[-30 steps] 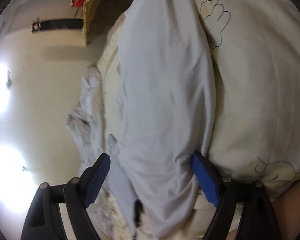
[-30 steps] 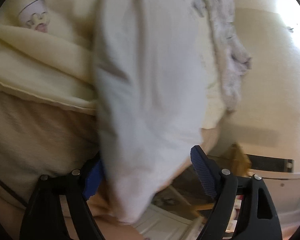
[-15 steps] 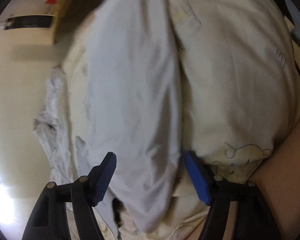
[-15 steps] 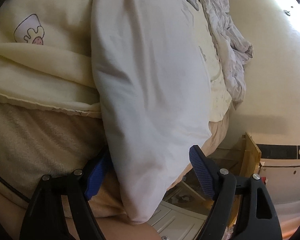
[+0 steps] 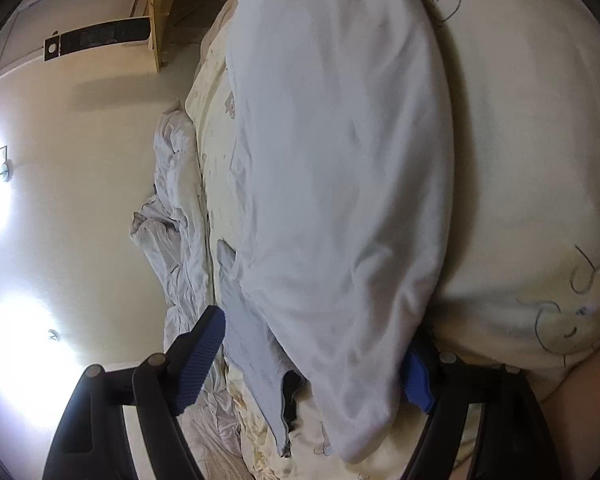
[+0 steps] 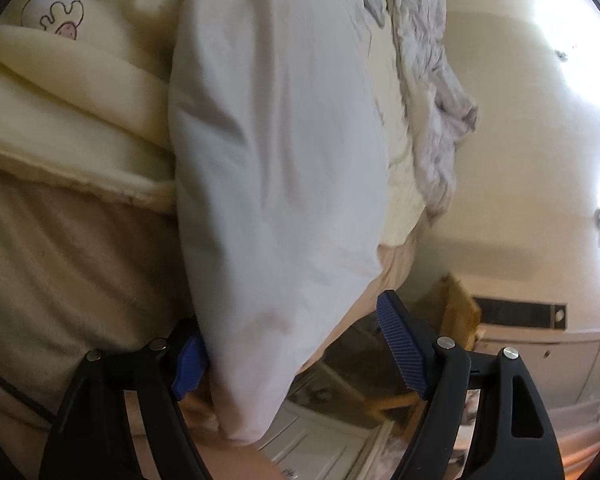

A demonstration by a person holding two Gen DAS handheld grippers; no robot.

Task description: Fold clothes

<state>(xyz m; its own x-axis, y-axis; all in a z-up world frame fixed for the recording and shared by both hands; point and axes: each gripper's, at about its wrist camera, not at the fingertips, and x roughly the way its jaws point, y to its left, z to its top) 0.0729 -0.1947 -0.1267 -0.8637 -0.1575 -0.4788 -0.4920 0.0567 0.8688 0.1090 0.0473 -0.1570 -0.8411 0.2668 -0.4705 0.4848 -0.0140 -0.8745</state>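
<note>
White garment (image 5: 340,168) draped long over bedding (image 5: 520,160); fold stage unclear. L gripper (image 5: 316,364), R gripper (image 6: 300,356): wide open, straddling cloth at 6 o'clock, no grip.

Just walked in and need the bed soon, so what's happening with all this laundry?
A person is folding clothes with two handheld grippers. A white fabric garment lies stretched along the cream cartoon-print duvet, and each end of it sits between open blue-padded jaws: the left gripper at one end, the right gripper at the other. Neither is clamped on it. A crumpled pale grey garment waits beside it near the bed's edge.
</note>
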